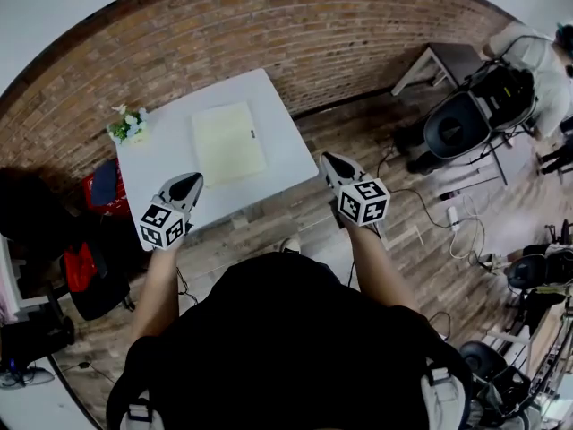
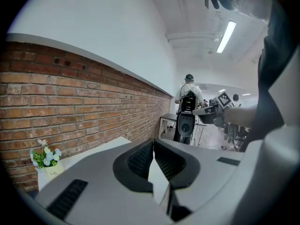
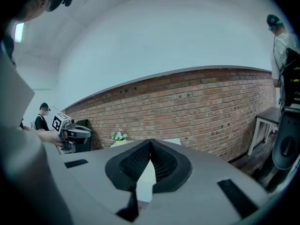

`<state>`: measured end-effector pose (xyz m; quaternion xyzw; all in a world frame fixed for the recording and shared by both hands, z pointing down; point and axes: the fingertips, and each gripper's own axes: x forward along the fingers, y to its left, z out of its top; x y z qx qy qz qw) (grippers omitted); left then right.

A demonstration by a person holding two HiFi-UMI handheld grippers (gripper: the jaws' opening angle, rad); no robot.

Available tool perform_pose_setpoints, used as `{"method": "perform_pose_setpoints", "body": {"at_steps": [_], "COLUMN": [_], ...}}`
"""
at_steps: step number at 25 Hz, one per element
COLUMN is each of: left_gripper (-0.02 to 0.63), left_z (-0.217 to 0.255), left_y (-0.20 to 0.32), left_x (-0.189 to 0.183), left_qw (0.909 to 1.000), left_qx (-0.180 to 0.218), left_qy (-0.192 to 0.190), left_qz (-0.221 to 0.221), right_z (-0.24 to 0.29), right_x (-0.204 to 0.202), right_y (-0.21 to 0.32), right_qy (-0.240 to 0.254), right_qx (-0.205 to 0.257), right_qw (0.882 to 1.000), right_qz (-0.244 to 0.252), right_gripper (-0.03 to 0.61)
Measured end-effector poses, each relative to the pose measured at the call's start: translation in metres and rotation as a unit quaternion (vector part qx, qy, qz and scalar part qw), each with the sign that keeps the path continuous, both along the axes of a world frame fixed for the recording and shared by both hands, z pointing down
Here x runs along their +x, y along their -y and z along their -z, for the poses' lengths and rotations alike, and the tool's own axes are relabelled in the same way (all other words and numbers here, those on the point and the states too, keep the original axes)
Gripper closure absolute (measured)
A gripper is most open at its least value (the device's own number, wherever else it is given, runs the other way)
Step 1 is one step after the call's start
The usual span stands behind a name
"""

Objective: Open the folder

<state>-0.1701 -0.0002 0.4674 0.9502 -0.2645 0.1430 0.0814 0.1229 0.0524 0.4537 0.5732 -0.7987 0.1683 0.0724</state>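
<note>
A white square table (image 1: pixel 170 164) stands with its far side against a red brick wall (image 1: pixel 295 25), and on its top, about the middle, lies a pale cream rectangular folder (image 1: pixel 228 141), flat and closed, with a small dark mark at its right edge. At the table's far left corner sits a small bunch of white and green flowers (image 1: pixel 128 125) in a pale pot. Both tools hang off the table's near side, over the brown wooden plank floor (image 1: pixel 295 213) and apart from the folder. The grey left gripper (image 1: pixel 192 181) is at the table's near left corner with its nose just over the edge, and the grey right gripper (image 1: pixel 328 160) is just past the near right corner. Each carries a black-and-white marker cube at the person's wrist. In its own view the left gripper has its ribbed black pads pressed together at the tips with nothing between them, and the right gripper shows the same in its view (tips meeting, nothing held). Well off to the right of the table, a person (image 1: pixel 537 56) in a light top stands beside a black chair (image 1: pixel 457 125).
</note>
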Motion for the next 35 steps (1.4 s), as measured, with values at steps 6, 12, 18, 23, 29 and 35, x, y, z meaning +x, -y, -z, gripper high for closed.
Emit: {"method": "perform_pose_setpoints", "body": {"at_steps": [6,12,18,23,29,35], "left_gripper": [0.595,0.595,0.596,0.595,0.597,0.597], "left_z": [-0.005,-0.006,-0.007,-0.009,-0.013,-0.014], "left_y": [0.011,0.024,0.029,0.029,0.030,0.030], "left_x": [0.011,0.015,0.036,0.062,0.087,0.101], "left_qw": [0.9999,0.9996,0.9992,0.9989,0.9984,0.9973], "left_qx": [-0.005,-0.009,-0.016,-0.021,-0.025,-0.027], "left_qy": [0.008,0.016,0.020,0.025,0.030,0.034], "left_qz": [0.008,0.023,0.031,0.034,0.041,0.060], "right_z": [-0.006,-0.008,-0.013,-0.019,-0.026,-0.030], "right_x": [0.009,0.013,0.025,0.041,0.058,0.067], "right_y": [0.018,0.037,0.047,0.051,0.058,0.067], "right_qy": [0.004,0.007,0.013,0.018,0.022,0.026], "right_qx": [-0.006,-0.009,-0.018,-0.028,-0.034,-0.039], "right_qw": [1.000,0.999,0.998,0.996,0.994,0.989], "right_qz": [0.012,0.030,0.058,0.080,0.105,0.139], "right_gripper": [0.554,0.554,0.555,0.555,0.555,0.555]}}
